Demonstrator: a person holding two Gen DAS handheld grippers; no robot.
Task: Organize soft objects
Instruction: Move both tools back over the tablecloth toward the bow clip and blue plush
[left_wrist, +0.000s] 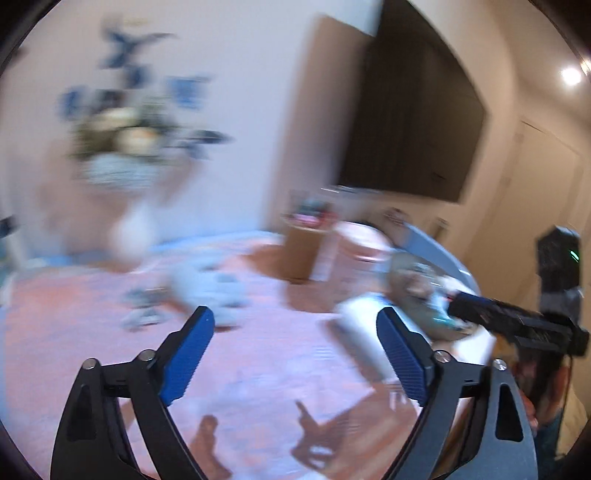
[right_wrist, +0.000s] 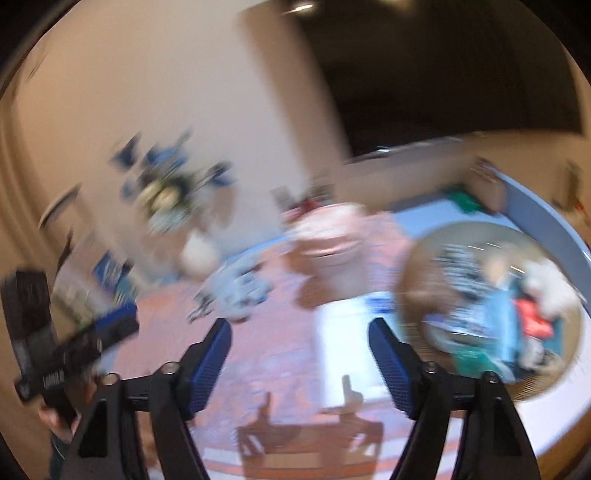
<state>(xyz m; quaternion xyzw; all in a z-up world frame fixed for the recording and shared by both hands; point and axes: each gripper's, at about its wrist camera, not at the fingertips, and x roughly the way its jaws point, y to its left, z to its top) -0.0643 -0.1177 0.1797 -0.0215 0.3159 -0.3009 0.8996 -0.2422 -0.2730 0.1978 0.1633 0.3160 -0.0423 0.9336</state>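
1. Left gripper: jaws wide apart, nothing between the blue pads; only pink patterned bedspread behind the gap.
2. Right gripper: jaws wide apart, likewise empty; seen also at right edge of left view as a black body.
3. Round woven basket: right of centre in right view, right of centre in left view; already filled with soft items in teal, red, white and stripes. Contents too blurred to name.
4. Pale blue-grey soft item: loose on bedspread, centre-left in left view, just above the left pad; centre-left in right view above that gripper's left pad. Sprawled, long axis roughly across the frame, dark ends trailing toward lower left. Exact kind and facing: cannot tell through blur.
5. White folded piece: flat on bedspread beside basket, long axis running up-down in frame, between right gripper's pads in line of sight but beyond them.
6. Judgement: left gripper nearer the blue-grey item, right gripper nearer basket and white piece; grasp across the short side of the blue-grey item likely suits.
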